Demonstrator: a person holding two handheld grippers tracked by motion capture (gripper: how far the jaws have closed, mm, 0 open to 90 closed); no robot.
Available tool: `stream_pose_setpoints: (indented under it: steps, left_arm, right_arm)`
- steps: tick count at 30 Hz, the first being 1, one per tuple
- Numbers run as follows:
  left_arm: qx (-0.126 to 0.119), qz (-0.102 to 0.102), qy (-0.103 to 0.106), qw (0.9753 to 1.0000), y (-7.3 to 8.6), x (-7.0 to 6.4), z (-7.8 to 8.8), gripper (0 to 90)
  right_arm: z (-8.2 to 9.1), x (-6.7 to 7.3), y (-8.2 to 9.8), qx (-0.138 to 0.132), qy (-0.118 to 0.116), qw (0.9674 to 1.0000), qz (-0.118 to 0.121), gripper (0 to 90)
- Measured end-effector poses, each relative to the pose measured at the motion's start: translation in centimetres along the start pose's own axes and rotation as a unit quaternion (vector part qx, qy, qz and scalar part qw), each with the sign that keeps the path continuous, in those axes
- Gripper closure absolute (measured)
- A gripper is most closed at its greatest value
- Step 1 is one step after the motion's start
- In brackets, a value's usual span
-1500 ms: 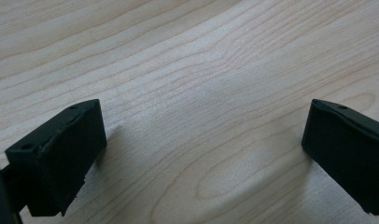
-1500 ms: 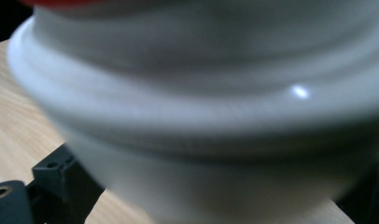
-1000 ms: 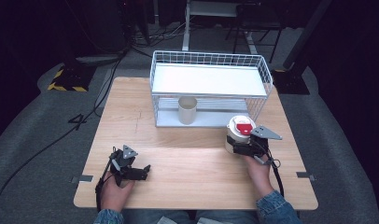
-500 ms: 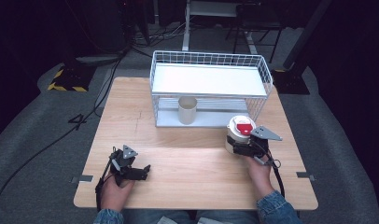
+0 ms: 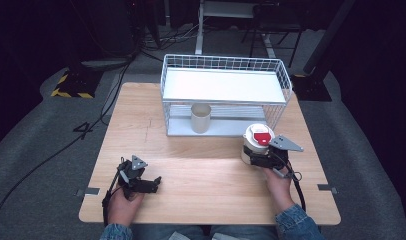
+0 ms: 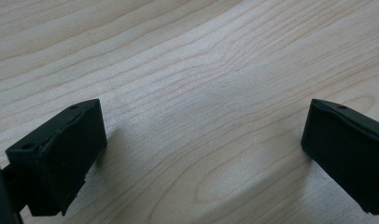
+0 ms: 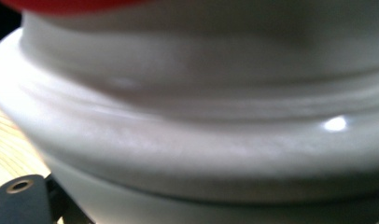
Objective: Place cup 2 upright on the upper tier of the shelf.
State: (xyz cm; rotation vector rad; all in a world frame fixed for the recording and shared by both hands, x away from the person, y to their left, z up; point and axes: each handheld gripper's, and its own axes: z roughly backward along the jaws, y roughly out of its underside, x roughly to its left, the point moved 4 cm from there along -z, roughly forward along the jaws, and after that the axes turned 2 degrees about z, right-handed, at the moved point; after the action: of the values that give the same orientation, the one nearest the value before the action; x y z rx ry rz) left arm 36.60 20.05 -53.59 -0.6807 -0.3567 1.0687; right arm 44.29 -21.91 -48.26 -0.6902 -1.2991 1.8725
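A: Main object? White round container [image 5: 254, 146] with a red-and-white top, standing on the wooden surface [image 5: 206, 175], right side, just in front of the wire rack [image 5: 226, 95].

B: Any writing on it? Brand?

A: The red top has a white patch, too small to read from the high view. In the right gripper view the container [image 7: 192, 140] is blurred and very close, a strip of red at the top edge, no text legible.

B: Right claw?

A: Right claw [image 5: 257, 159] is at the container's near side, jaws either side of its lower body. They have just been closing, container between them. Whether the pads press on it I cannot tell.

B: Left one?

A: Left claw [image 5: 150, 183] is near the front left of the surface, well apart from the container. In the left gripper view the left claw [image 6: 201, 154] has jaws spread wide over bare wood, nothing between them.

B: Other stuff?

A: Beige cup [image 5: 201, 118] upright on the rack's lower level, under the white shelf [image 5: 221, 86]. A "4" marked on the floor [image 5: 56, 150] left of the surface.
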Motion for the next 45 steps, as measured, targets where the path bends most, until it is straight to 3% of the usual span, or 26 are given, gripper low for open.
stream_pose_setpoints:
  steps: [14, 33, 45]
  left_arm:
    - [0.001, 0.001, 0.0, 1.0, 0.0, 0.0, 0.0, 0.4]
    - [0.001, 0.001, 0.0, 1.0, 0.0, 0.0, 0.0, 0.4]
    - [0.001, 0.001, 0.0, 1.0, 0.0, 0.0, 0.0, 0.4]
  right_arm:
    - [1.7, -0.5, -2.0, -0.009, -0.003, 1.0, -0.002, 11.8]
    - [3.6, -0.1, -6.5, -0.023, -0.019, 0.9994, 0.021, 11.8]
    - [4.6, -0.1, -10.3, -0.026, -0.026, 0.9988, 0.032, 11.9]
